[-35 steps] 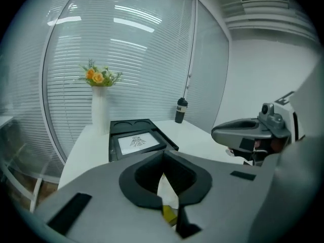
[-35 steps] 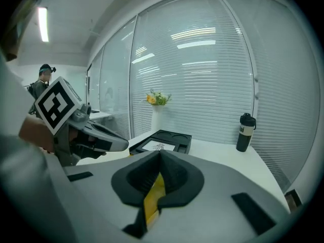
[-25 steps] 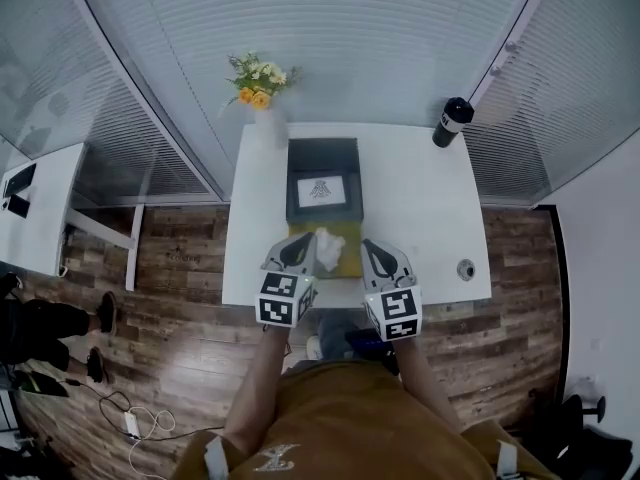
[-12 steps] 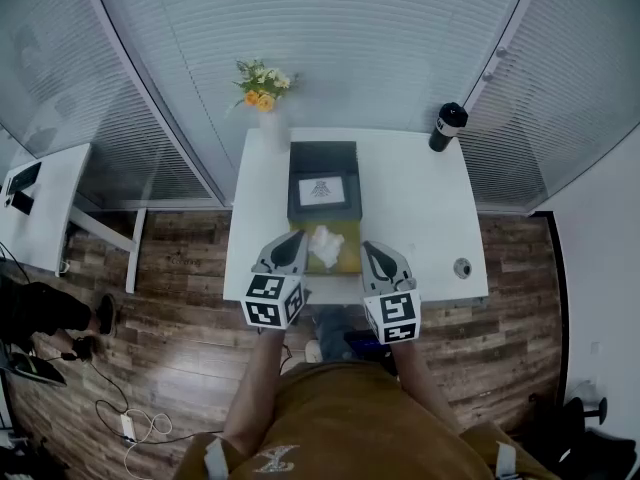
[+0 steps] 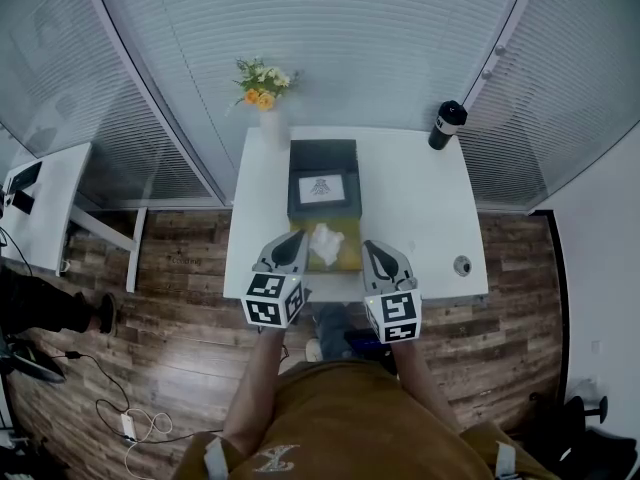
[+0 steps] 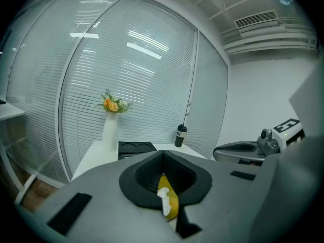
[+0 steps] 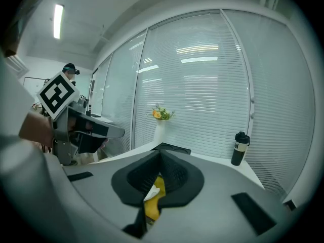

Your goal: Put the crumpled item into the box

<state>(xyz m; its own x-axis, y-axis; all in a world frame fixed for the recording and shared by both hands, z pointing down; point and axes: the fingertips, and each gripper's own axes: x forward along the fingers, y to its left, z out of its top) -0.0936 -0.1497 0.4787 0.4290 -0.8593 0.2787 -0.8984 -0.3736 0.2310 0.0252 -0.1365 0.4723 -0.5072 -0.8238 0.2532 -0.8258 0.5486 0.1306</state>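
The paper (image 5: 325,240) lies on the yellow mat (image 5: 347,256), just in front of the box (image 5: 322,151) (not in it yet). My left claw (image 5: 294,245) and right claw (image 5: 374,252) flank it, both clenched on nothing. The pick-up and drop are, I judge, all left to do.

White table (image 5: 420,218), dark box (image 5: 322,152)
White crumpled item (image 5: 324,244) on yellow mat (image 5: 349,255) near the box; black bottle (image 5: 446,125) to its right; orange flowers (image 5: 261,81), white vase (image 5: 273,128) left

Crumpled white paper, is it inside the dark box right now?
No, the crumpled white paper lies on the yellow surface in front of the dark box.
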